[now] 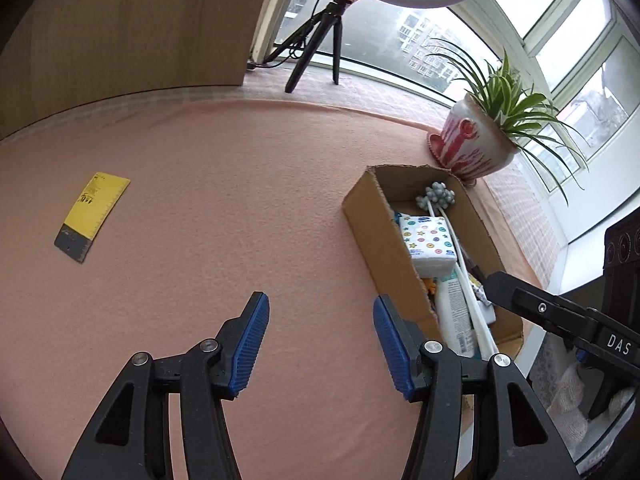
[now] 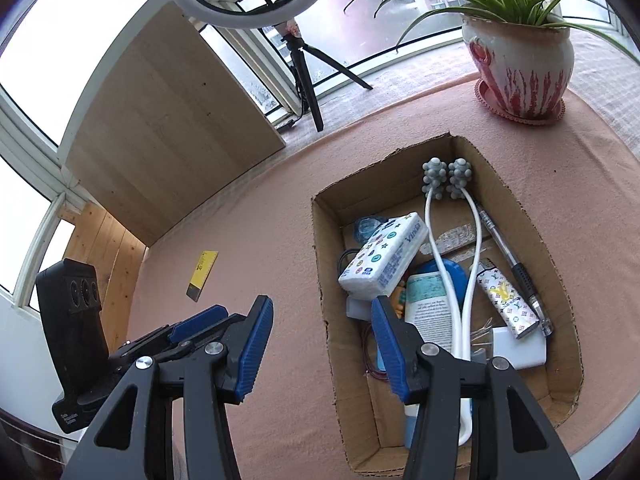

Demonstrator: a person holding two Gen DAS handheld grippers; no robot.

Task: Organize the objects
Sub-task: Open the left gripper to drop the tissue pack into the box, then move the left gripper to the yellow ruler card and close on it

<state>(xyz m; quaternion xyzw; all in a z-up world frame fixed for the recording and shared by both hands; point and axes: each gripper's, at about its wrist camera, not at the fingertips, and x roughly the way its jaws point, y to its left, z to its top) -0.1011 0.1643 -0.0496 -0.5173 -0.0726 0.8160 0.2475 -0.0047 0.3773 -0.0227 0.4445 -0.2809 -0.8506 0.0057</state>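
On my far left a yellow ruler [image 1: 93, 216] with a dark end lies flat and alone on the pink table cover [image 1: 224, 184], well apart from everything else. My left claw [image 1: 320, 344] hangs over bare cloth with its blue pads [image 1: 252, 348] spread and nothing between them. Behind it a wooden board [image 1: 132, 28] stands at the table's back edge, and beside that a ring light on a tripod [image 1: 320, 48] by the window.

Further right sits the open cardboard box [image 2: 324, 264]. My right claw [image 2: 322, 344] is over its near left wall, also spread and gripping nothing; one pad is outside the box, the other over its contents. Inside, from left to right, I see a patterned tissue pack [image 2: 384, 264] leaning on a blue object, a white bottle [image 2: 430, 312] with a printed label, a white two-armed massager [image 2: 448, 184] with grey knobbly balls at the far end, a small patterned box [image 2: 508, 304], a white plug-like block [image 2: 518, 348] and a clear pen [image 2: 512, 264] along the right wall.

Past the box's far right corner stands a red-and-white potted plant [image 2: 520, 60] on a saucer.
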